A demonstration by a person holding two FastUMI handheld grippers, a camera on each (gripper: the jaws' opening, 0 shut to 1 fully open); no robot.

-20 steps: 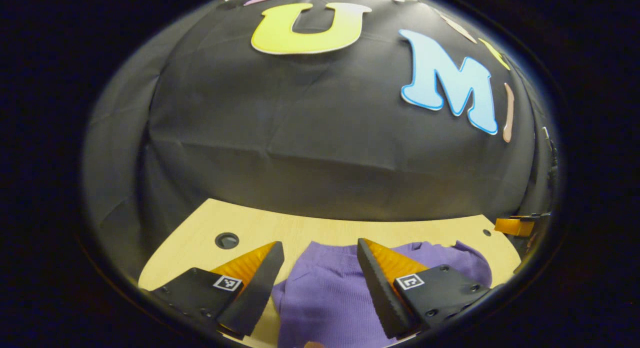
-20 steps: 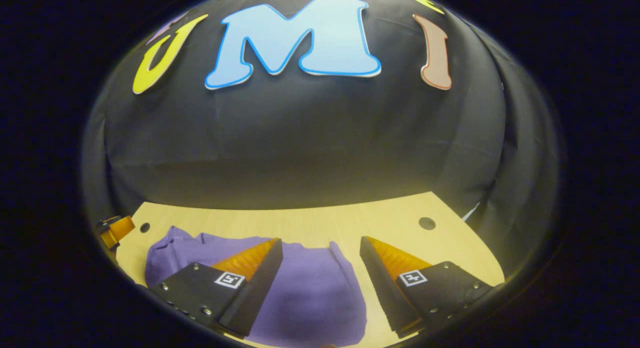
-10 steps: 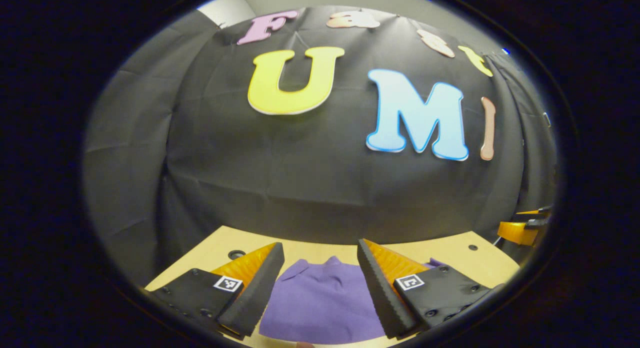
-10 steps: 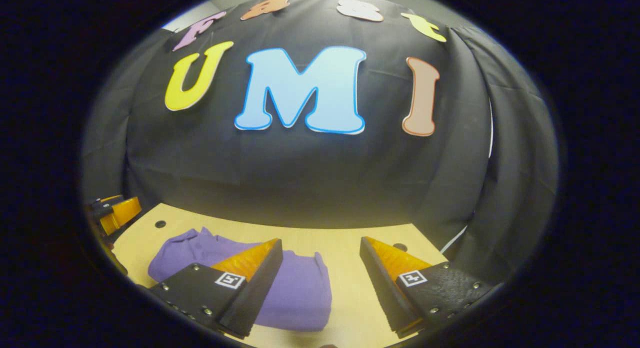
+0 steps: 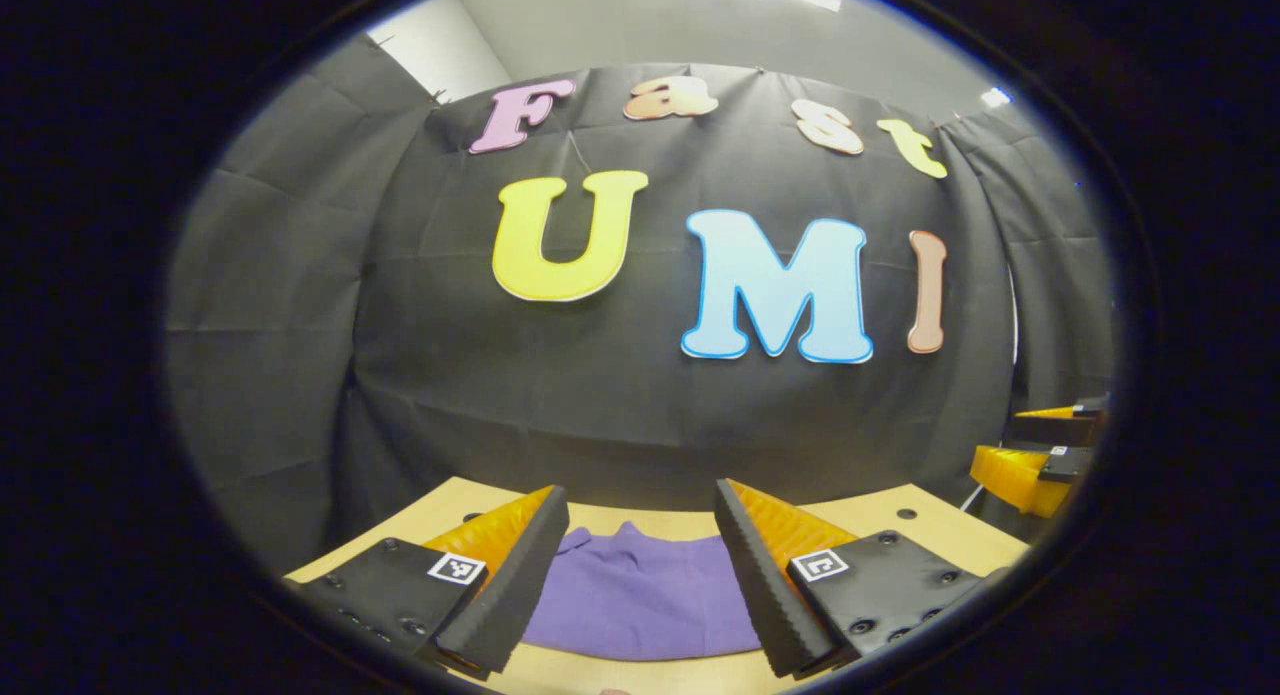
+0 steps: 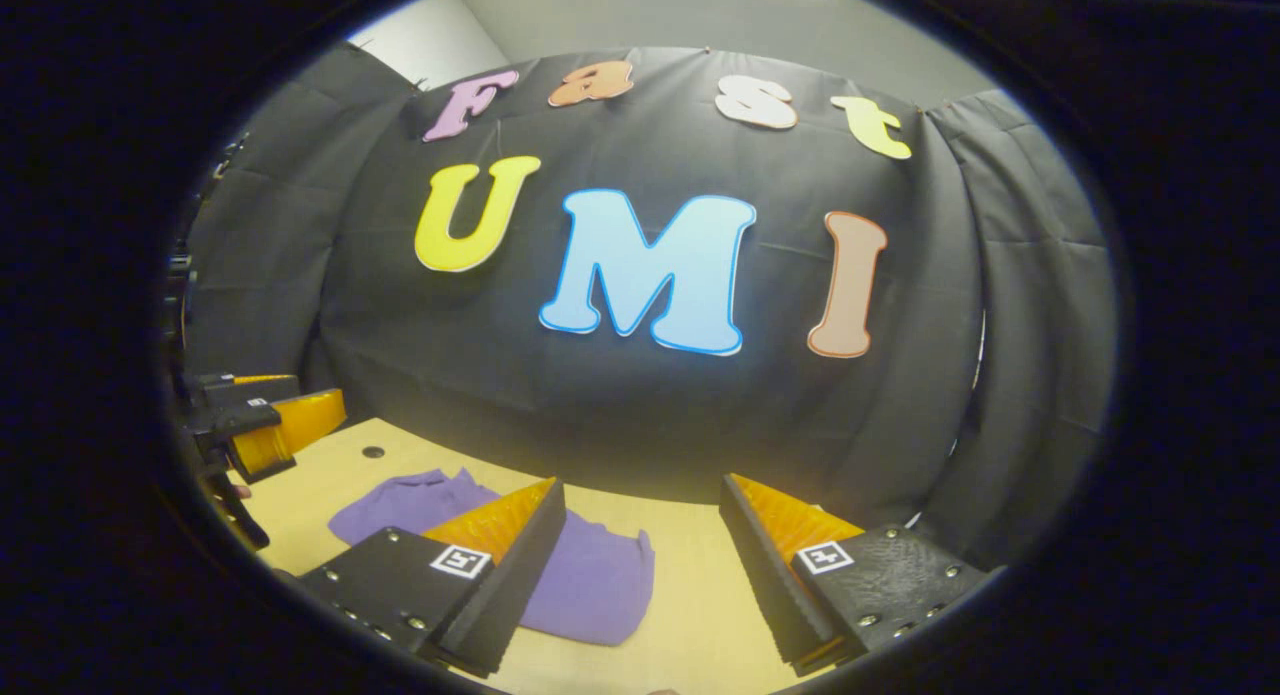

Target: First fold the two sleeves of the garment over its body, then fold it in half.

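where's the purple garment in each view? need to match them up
Left gripper view: garment at bottom centre, framed between that claw's two open fingers, lying on the table.
Right gripper view: garment at lower left of centre, partly behind that claw's left-hand finger.
Shared landmark: the small round hole in the tabletop, right of the garment in the left gripper view, left of it in the right gripper view.

No readable text is showing on the things here; small square coded markers are sitting on the tongs' fingers.
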